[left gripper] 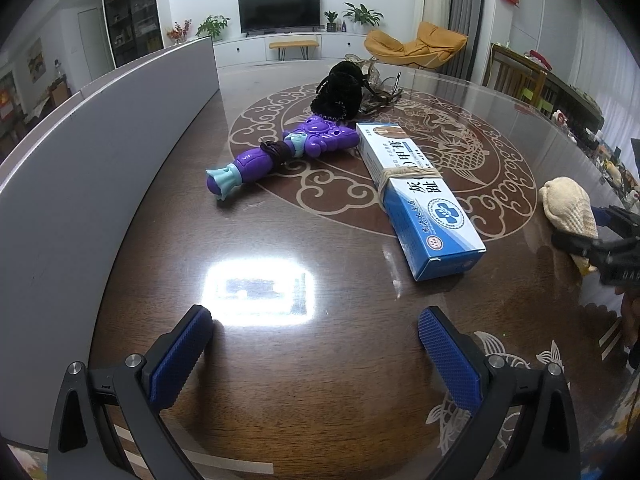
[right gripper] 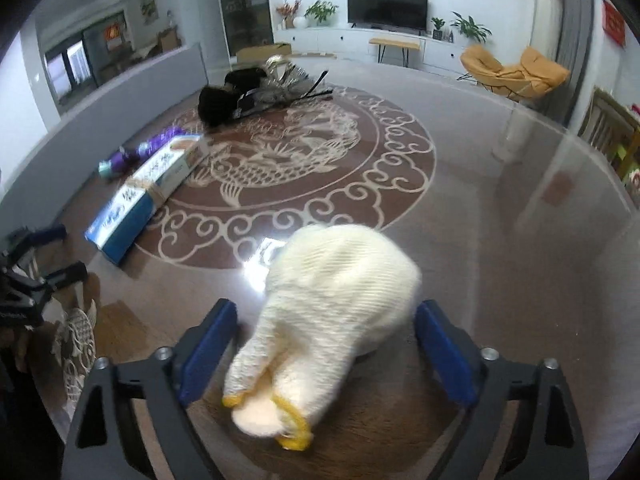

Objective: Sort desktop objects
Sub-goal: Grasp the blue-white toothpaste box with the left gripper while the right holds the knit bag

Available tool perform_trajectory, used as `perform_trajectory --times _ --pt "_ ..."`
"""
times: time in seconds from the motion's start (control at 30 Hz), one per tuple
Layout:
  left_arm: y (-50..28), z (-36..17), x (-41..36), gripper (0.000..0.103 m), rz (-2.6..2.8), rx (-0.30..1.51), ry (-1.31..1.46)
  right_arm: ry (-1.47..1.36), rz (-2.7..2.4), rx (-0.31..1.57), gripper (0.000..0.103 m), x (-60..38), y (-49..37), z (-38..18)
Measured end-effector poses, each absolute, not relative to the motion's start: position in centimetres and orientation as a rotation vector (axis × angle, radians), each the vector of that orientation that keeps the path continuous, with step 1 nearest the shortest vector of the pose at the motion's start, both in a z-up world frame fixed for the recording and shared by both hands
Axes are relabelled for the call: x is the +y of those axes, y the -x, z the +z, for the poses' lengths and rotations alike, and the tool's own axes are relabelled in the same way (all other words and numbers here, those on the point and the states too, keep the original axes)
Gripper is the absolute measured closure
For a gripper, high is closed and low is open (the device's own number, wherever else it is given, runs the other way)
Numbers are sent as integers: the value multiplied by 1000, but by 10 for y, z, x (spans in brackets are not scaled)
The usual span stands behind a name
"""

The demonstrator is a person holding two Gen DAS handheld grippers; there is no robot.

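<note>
1. Left wrist view: the left claw (left gripper: 316, 344) is spread wide with nothing between its blue pads, hovering over the glossy brown tabletop (left gripper: 320, 400) near a bright light reflection. Ahead lie a purple toy (left gripper: 280, 152) and, just right of it, a blue-and-white box (left gripper: 416, 196) with a band around its middle. Behind them sits a black fuzzy item (left gripper: 340, 92). A grey partition (left gripper: 100, 160) runs along the left. At the far right edge, a cream knitted glove (left gripper: 570, 206) lies on the tabletop with the right claw (left gripper: 600, 236) beside it.

2. Right wrist view: the right claw (right gripper: 324, 344) is spread, its pads on either side of the cream knitted glove (right gripper: 332, 312) with a visible gap on the right; the yellow-trimmed cuff points toward the camera. The view is blurred. The box (right gripper: 148, 188) and purple toy (right gripper: 140, 152) lie to the left, well apart from the glove.
</note>
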State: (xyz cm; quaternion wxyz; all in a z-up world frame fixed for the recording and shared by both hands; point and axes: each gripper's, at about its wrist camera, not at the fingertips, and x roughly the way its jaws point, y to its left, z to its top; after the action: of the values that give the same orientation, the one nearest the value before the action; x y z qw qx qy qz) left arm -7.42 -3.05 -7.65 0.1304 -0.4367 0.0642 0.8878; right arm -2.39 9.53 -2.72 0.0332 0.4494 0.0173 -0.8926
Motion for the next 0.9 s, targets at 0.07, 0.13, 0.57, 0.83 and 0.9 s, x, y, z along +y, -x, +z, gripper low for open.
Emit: perform_trajectory --times 0.07,0.13,0.57,0.83,0.9 --pt "74 -77 -31 0 2579 187 1268 -1394 -2736 86 2 91 24 -29" --pt "74 -76 -31 0 2579 187 1268 -1406 -2736 62 0 94 25 -30" --pt "75 -77 -30 0 2579 184 1288 -1408 -2739 70 0 93 26 -31" --pt "61 -75 3 0 2501 187 1428 -1408 -2739 70 0 93 26 -31" --pt "57 -74 11 0 2481 158 1410 -1408 -2739 70 0 93 26 -31"
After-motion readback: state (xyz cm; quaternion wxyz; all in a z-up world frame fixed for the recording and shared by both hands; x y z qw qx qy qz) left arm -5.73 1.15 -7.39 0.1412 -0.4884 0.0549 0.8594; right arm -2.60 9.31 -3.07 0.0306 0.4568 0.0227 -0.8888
